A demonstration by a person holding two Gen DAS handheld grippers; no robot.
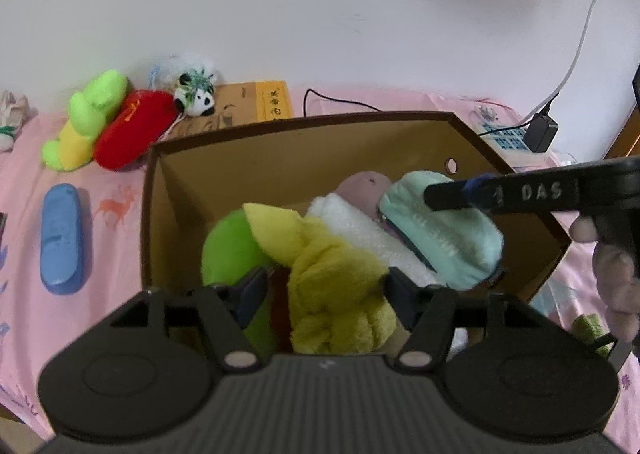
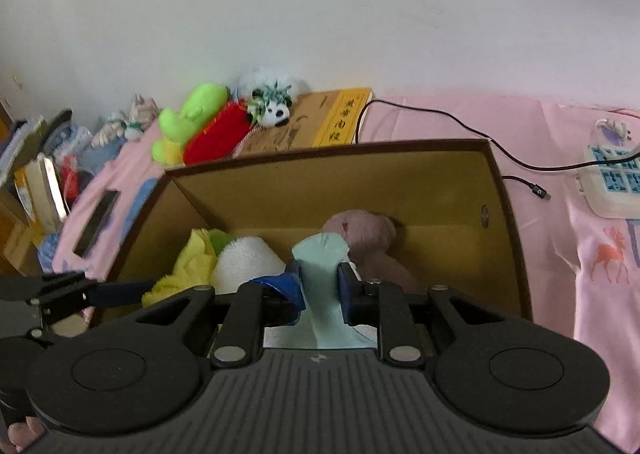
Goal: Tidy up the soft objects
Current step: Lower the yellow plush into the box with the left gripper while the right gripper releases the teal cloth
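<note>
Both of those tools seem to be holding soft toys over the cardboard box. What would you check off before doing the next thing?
1. Left hand-held gripper shut on the yellow plush: ok.
2. Right hand-held gripper shut on the mint cloth pouch: ok.
3. Both items over the cardboard box: ok.
4. Free floor space inside the box: cannot tell; the white towel and pink plush already fill much of it.
5. Toys left on the bed, such as the panda: not ok, still outside.
</note>
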